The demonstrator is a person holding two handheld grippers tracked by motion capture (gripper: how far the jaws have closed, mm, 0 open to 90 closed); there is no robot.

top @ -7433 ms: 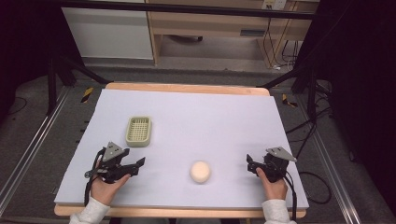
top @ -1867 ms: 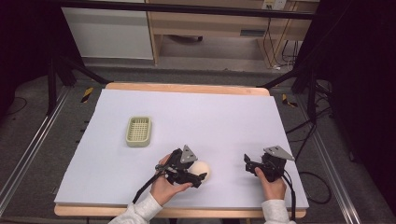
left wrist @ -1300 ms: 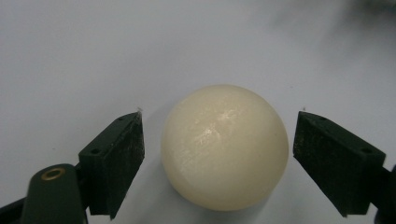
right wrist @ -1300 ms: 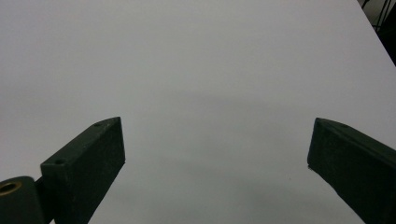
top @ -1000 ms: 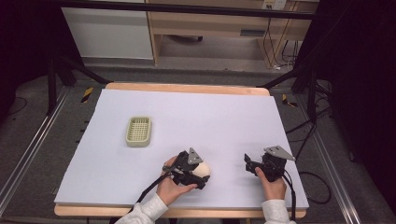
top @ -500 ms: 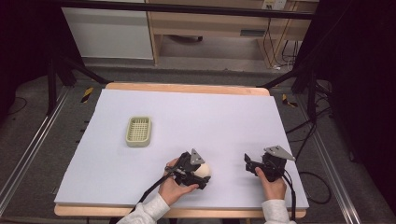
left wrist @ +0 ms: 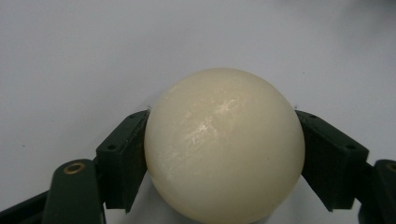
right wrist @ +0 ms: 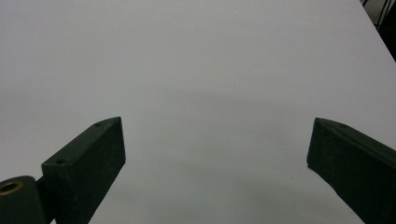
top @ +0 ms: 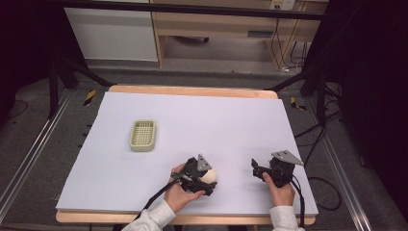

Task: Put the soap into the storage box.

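Right of the basket, the left gripper clamps the ball, not yet lifted; right gripper waits, jaws apart

The high view looks forward and down over the whole table, while both gripper views skim its surface close up.

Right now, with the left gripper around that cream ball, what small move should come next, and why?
Probably lift it straight up a little. In the left gripper view both jaws of the left gripper press the sides of the cream ball, so the grasp looks seated, and the ball seems to sit on the white table cover. The basket stands apart to the left, a likely target. The right gripper is open and idle.
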